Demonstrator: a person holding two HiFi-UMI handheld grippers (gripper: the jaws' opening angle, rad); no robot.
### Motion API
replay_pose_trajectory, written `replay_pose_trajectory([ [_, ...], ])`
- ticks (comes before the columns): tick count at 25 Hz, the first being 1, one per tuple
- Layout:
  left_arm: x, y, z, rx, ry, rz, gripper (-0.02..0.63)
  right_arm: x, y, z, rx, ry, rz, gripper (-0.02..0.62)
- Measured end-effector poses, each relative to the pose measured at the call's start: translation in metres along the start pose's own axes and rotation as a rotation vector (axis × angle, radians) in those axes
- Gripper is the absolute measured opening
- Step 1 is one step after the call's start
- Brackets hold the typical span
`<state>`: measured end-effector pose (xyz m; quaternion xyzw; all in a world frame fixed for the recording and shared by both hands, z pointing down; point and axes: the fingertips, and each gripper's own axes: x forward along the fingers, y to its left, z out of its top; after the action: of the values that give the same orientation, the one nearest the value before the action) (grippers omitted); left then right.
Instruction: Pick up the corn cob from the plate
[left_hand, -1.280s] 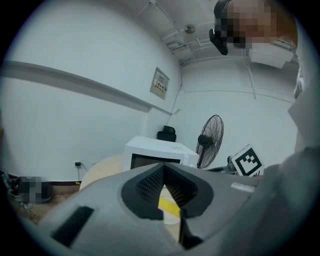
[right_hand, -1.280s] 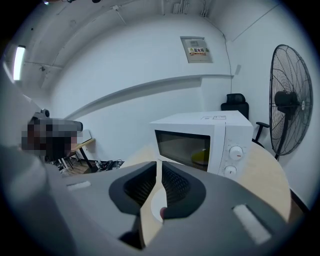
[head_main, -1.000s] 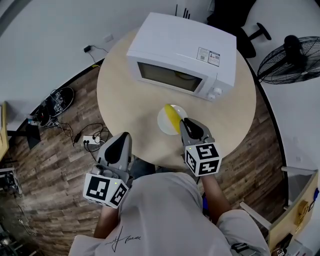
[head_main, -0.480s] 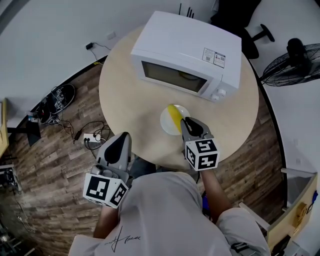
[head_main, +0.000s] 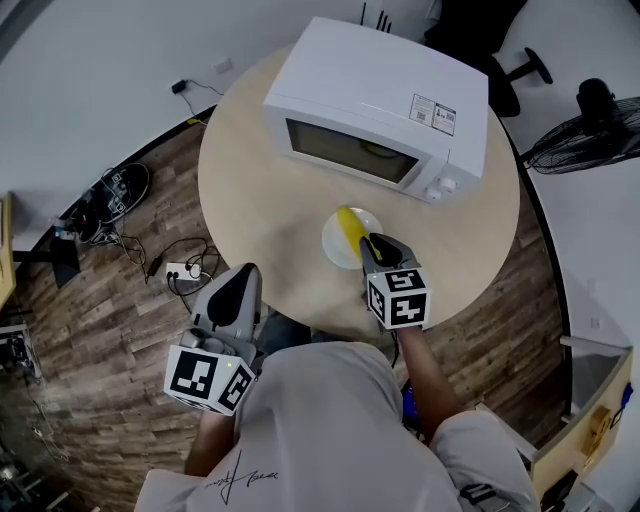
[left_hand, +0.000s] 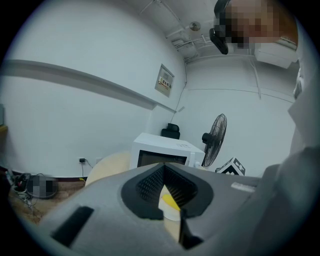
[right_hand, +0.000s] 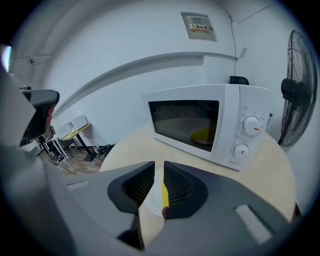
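Observation:
A yellow corn cob (head_main: 347, 231) lies on a small white plate (head_main: 333, 250) on the round table, just in front of the microwave. My right gripper (head_main: 371, 240) hovers at the plate's right edge, pointing down at the cob. Its jaws have just opened a little further and stand a narrow slit apart with nothing between them. In the right gripper view (right_hand: 159, 164) the cob (right_hand: 165, 197) and plate (right_hand: 151, 200) show through that slit. My left gripper (head_main: 245, 272) hangs off the table's near edge, jaws meeting at the tips, empty.
A white microwave (head_main: 380, 105) with its door closed stands at the back of the wooden table (head_main: 250, 190); something yellow (right_hand: 204, 134) sits inside it. Cables and a power strip (head_main: 180, 275) lie on the floor at left. A fan (head_main: 590, 120) stands at right.
My right gripper has sunk toward the plate and now sits closer to the cob. The left gripper has stayed where it was.

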<state>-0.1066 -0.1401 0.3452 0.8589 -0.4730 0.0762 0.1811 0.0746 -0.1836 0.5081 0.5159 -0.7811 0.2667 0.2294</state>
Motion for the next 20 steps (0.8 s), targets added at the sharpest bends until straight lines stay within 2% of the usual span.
replay_pose_trajectory([
  [20, 0.001, 0.009, -0.005, -0.006, 0.024, 0.007, -0.002, 0.033, -0.008, -0.029, -0.015, 0.118, -0.009, 0.089],
])
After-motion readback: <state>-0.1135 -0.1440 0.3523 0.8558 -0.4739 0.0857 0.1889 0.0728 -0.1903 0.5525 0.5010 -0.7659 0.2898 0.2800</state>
